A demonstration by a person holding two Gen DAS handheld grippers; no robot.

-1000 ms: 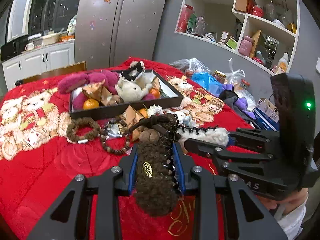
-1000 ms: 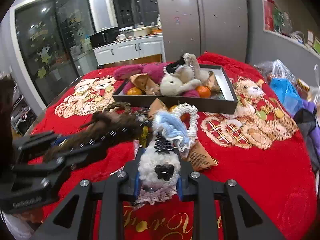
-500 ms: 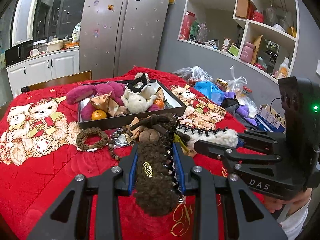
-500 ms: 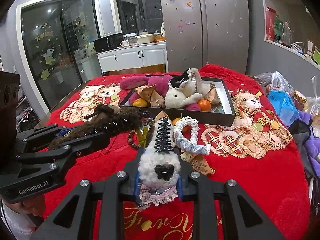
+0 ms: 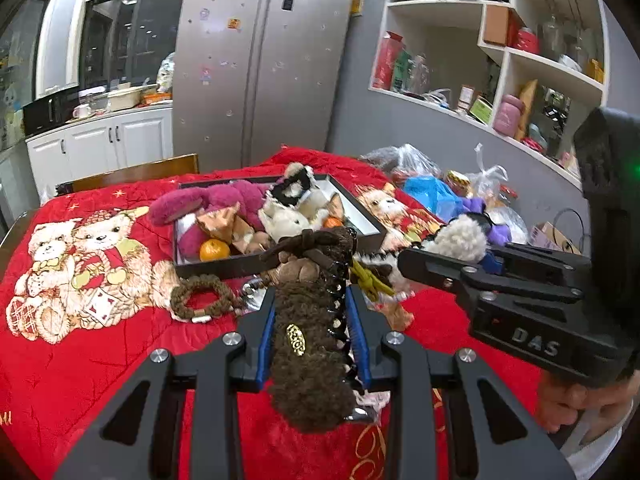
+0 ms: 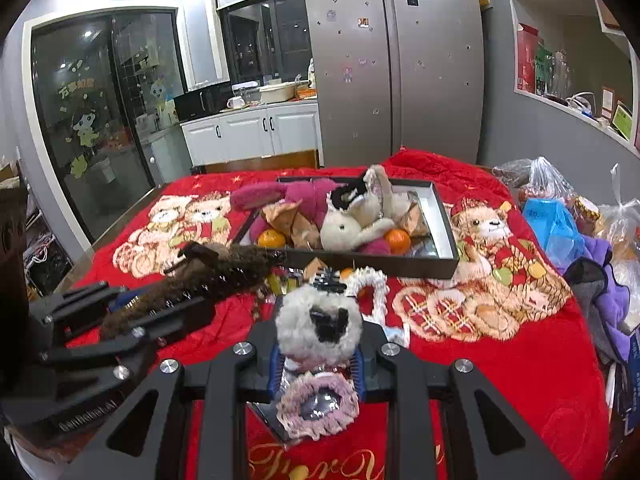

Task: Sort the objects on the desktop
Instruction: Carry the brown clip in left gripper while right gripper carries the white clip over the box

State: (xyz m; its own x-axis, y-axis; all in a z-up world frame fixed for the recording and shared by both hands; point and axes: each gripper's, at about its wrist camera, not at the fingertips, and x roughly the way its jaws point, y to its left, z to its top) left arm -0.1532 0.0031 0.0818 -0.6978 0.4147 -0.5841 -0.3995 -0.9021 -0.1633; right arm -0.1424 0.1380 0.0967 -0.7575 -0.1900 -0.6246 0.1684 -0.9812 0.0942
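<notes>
Nearest, the left tool [image 5: 312, 332] is clenched on a brown fuzzy hair claw [image 5: 310, 344]; the right tool [image 6: 318, 354] is clenched on a white fuzzy hair claw [image 6: 318, 322]. Both are held above the red-covered tabletop [image 6: 500, 364]. Farther on, toward its far edge, a black tray [image 6: 440, 266] holds plush toys [image 6: 352, 228] and oranges [image 6: 397, 240].

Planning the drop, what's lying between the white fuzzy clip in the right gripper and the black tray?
In the right wrist view, a white scrunchie and snack packets lie before the black tray.

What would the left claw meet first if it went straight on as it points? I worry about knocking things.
Probably the clutter in front of the black tray; the left claw is shut on a brown furry hair clip. Depth is unclear.
</notes>
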